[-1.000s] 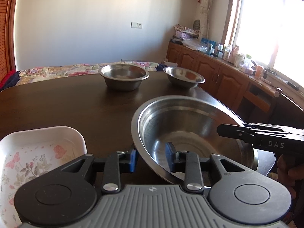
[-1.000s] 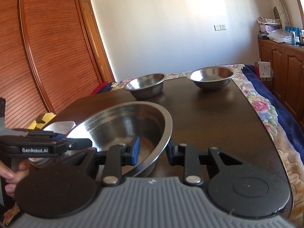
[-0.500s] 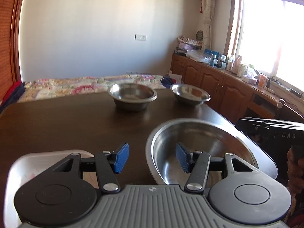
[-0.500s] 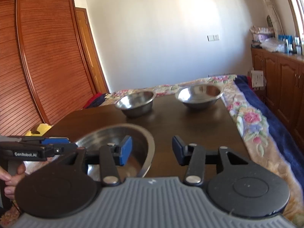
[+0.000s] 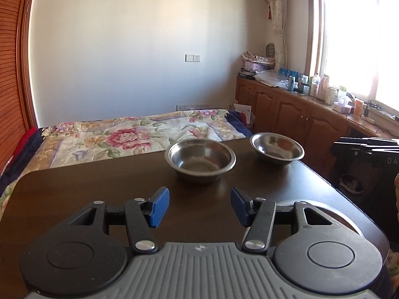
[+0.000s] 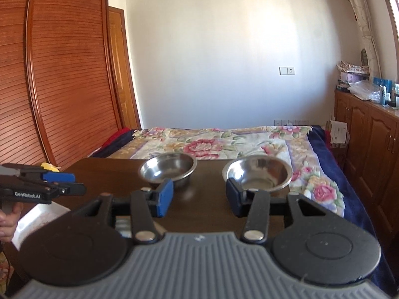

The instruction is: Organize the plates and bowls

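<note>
Two small steel bowls stand at the far end of the dark table (image 5: 99, 186): one in the middle (image 5: 202, 160) and one to its right (image 5: 276, 149). My left gripper (image 5: 199, 208) hangs open above the table with nothing between its blue pads. Only a sliver of the large steel bowl's rim (image 5: 349, 220) shows behind that gripper's body. My right gripper (image 6: 198, 196) is open and empty too, and faces the same two bowls (image 6: 167, 169) (image 6: 258, 174). Each gripper shows in the other's view, the right gripper (image 5: 339, 144) at the right edge and the left gripper (image 6: 74, 183) at the left edge.
A white flowered tray (image 6: 37, 218) lies on the table's near left, below the left gripper. A bed with a floral quilt (image 5: 129, 137) lies beyond the table. Wooden cabinets (image 5: 294, 117) with bottles run along the right wall, and a slatted wardrobe (image 6: 62, 74) stands at the left.
Both grippers opened off the large bowl's rim, then rose and tilted up. The large bowl and the tray have sunk almost out of both views.
</note>
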A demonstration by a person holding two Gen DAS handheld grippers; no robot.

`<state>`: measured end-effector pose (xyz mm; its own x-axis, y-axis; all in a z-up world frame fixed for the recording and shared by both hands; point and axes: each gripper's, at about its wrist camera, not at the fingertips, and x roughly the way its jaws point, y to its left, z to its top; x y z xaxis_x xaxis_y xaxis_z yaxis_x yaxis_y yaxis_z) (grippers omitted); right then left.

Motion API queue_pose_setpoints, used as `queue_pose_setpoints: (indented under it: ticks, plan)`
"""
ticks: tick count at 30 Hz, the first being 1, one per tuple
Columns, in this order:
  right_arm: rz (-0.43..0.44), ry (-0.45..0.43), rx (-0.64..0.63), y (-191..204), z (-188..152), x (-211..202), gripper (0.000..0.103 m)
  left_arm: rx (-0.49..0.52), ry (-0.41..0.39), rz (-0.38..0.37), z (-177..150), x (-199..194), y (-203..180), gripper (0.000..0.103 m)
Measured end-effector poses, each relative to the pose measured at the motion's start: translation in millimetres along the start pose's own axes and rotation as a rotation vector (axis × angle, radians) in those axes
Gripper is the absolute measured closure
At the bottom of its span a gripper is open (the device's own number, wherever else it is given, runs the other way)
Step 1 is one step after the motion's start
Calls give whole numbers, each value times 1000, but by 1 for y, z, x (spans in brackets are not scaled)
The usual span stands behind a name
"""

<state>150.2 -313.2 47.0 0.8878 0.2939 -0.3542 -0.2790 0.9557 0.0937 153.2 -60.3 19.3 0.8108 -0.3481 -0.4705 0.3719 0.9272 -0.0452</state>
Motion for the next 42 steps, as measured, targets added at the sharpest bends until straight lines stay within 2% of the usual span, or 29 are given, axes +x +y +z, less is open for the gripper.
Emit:
queue_pose_setpoints:
  ticks: [8,14,19,29,42]
  plan:
    - [6,37,-78,-5,18,24,54,22,27,-13,23,31,4,45]
    - [36,62,-82,-12,31,46,54,-19,52,-30,35,58,11,45]
    - [72,82,-62,-12,36,72,55,-23,56,-8,44,77,18,45]
    - [148,163,-73,1,35,119,63,-32,115,42,41,119,35,45]
    - [175,267,-72,-2,32,154,64,-38,161,45,37,151,41,47]
